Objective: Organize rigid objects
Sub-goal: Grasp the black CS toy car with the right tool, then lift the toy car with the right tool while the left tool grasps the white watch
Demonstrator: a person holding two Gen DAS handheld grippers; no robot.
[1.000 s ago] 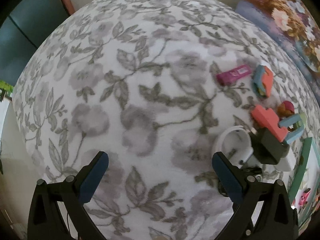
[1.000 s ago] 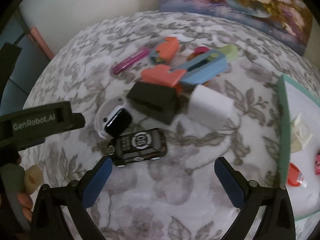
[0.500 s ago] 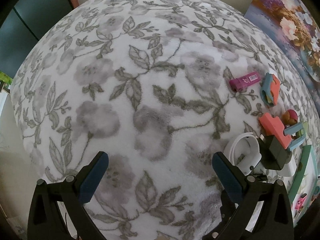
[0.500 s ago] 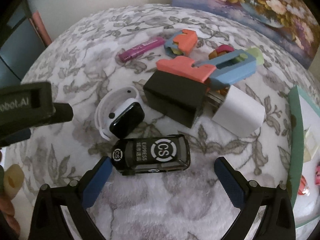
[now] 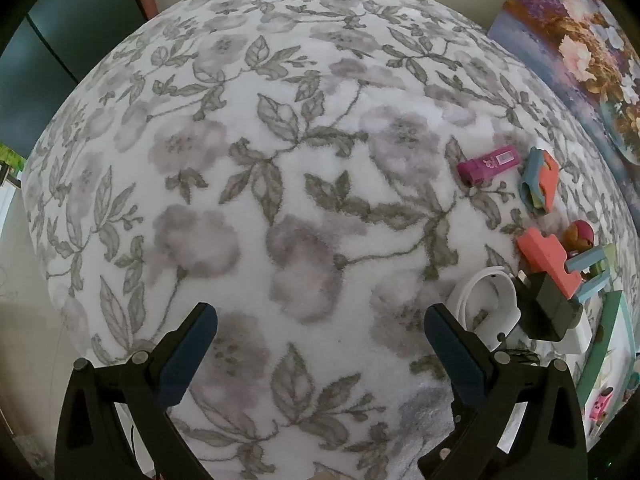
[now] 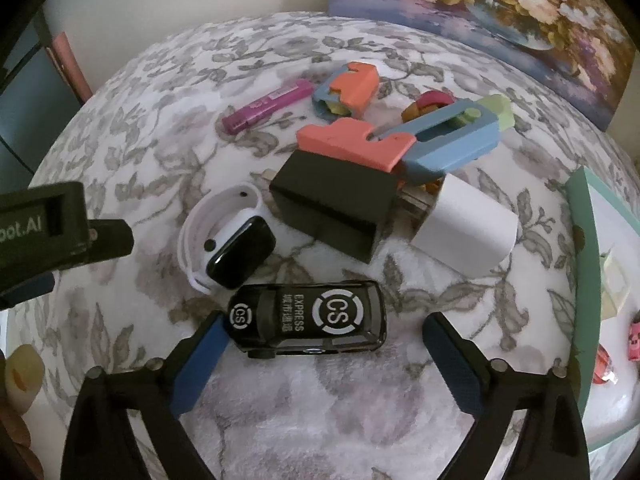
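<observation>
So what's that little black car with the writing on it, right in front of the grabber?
The toy car is small, glossy and black, seemingly die-cast or hard plastic, with white "CS" roundels and "EXPRESS" printed on its roof and bonnet. It sits upright on its wheels, crosswise on the floral cloth, between the fingertips of the open right gripper. The white-strapped smartwatch lies just behind it.

Grey floral fleece cloth (image 5: 304,184) covering the surface, flower painting (image 6: 500,8) leaning behind, cream wall (image 6: 180,12)

Grey floral cloth (image 6: 160,128), black toy car (image 6: 308,324)
</observation>
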